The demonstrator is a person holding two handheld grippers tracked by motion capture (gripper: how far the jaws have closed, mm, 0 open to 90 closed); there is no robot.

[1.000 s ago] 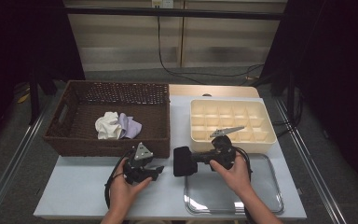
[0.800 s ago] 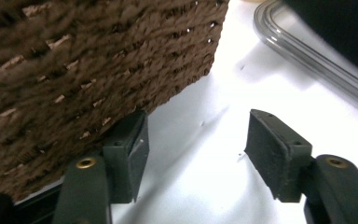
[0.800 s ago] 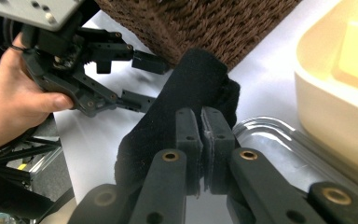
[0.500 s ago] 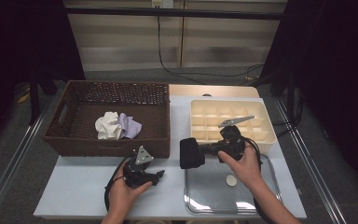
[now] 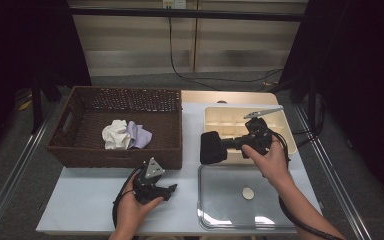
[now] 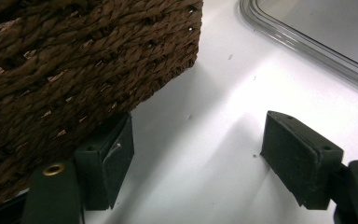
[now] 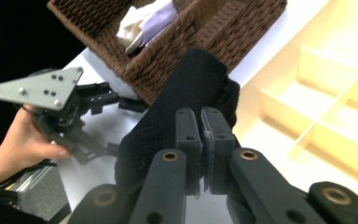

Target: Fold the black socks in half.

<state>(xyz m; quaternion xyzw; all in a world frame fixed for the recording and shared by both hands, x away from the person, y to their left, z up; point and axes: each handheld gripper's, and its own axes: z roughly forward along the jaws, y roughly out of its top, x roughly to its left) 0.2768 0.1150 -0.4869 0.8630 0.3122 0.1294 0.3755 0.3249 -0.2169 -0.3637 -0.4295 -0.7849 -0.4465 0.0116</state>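
A black cloth (image 5: 213, 148) hangs from my right gripper (image 5: 226, 146), which is shut on it in the air over the front edge of the cream divided tray (image 5: 219, 116). In the right gripper view the jaws of the right gripper (image 7: 200, 114) pinch the black cloth (image 7: 191, 79) tightly. My left gripper (image 5: 172, 189) rests low on the white table just in front of the brown wicker basket (image 5: 80, 150). In its own view the left gripper (image 6: 200, 140) has just been opening its jaws, and only bare table lies between them.
The basket holds a white cloth (image 5: 114, 134) and a lilac cloth (image 5: 139, 135). A clear tray (image 5: 215, 210) lies at the front right with a small pale disc (image 5: 248, 193) in it. The basket's corner (image 6: 74, 60) stands close beside the left jaw.
My right gripper has lifted the black cloth and carried it back from above the clear tray toward the cream tray. The left hand has stayed where it was.
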